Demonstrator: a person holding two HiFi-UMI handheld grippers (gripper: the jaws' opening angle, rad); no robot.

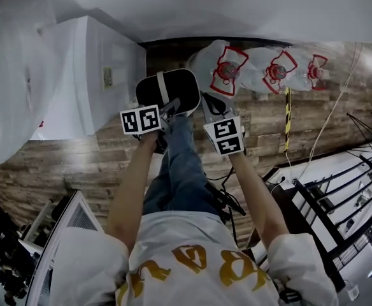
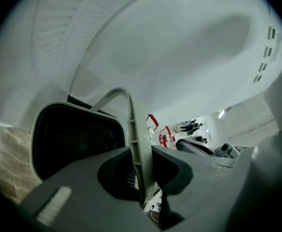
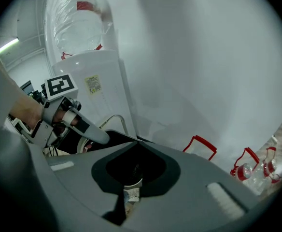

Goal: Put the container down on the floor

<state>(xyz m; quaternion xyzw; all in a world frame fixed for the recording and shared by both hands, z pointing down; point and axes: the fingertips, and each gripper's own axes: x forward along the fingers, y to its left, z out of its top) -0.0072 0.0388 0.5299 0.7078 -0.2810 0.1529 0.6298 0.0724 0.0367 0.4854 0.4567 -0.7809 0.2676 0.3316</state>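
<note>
Container: black tub (image 1: 173, 88) with pale rim, held between both grippers past the person's knee, over the wooden floor (image 1: 65, 164); cannot tell whether its base touches.
Handle: grey arch (image 2: 137, 144) standing up over the tub's mouth.
Left gripper (image 2: 143, 178): jaws pinching the handle, on the tub's near left side.
Right gripper (image 3: 131, 185): jaws pressed on a pale edge of the tub's rim, at its right side.
Left of tub: white water dispenser (image 1: 90, 75), near.
Right of tub: bagged water bottles (image 1: 272, 72) with red handles, lying on the floor by the far wall.
</note>
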